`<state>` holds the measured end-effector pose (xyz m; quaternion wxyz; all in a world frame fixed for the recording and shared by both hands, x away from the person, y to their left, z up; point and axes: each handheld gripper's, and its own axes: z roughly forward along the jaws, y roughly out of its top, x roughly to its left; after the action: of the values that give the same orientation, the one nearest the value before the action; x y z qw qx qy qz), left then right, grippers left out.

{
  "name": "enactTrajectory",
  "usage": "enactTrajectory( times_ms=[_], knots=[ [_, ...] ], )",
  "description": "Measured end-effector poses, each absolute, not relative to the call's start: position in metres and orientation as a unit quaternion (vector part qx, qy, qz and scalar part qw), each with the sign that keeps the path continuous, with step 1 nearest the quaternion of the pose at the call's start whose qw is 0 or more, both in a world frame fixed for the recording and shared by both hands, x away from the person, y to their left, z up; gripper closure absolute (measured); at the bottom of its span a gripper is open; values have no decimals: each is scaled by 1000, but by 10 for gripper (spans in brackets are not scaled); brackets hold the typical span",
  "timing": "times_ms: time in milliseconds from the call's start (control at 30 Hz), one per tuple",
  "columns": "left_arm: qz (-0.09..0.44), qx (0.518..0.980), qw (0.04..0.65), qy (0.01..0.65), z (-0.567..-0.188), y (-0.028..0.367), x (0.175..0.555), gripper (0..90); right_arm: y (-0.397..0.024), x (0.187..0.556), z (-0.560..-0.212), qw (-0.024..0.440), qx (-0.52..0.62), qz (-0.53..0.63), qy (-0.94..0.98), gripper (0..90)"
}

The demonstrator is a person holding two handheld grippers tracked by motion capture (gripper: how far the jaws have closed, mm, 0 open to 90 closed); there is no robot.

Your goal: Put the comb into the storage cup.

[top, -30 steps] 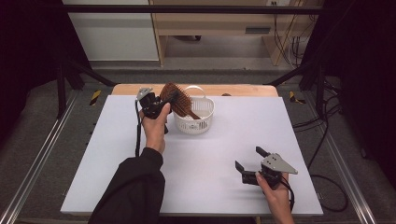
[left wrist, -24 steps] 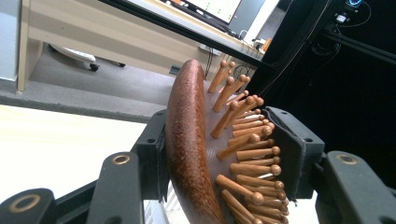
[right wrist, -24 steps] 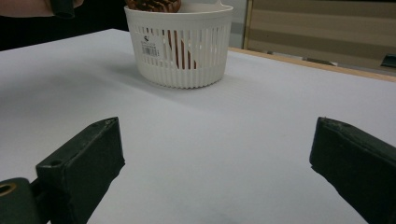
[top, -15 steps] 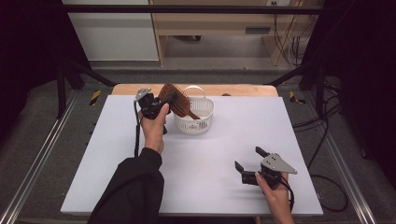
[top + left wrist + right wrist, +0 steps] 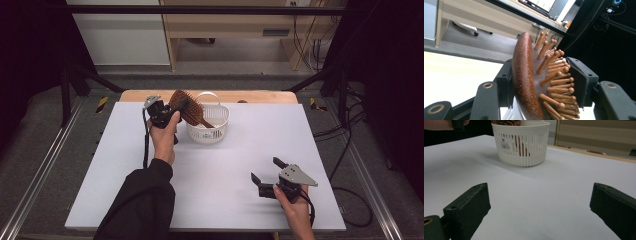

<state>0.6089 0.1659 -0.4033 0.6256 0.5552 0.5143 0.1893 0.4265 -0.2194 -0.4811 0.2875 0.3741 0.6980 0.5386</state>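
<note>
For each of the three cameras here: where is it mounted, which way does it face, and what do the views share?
High view: above the table's near side, looking forward and down; both forearms, left hand-held gripper, right hand-held gripper.
Left gripper view: on that gripper, along jaws clamping the wooden hairbrush.
Right gripper view: low over the table, between open jaws toward the white basket.
Shared: the brush and basket show in the high and right gripper views.
</note>
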Motion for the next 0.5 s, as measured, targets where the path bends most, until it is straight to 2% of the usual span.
enactTrajectory(
  times_ms=[500],
  knots=[
    [192, 555, 623, 517, -404, 167, 609, 429, -218, 427, -482, 284, 373, 537, 702, 34]
  ],
)
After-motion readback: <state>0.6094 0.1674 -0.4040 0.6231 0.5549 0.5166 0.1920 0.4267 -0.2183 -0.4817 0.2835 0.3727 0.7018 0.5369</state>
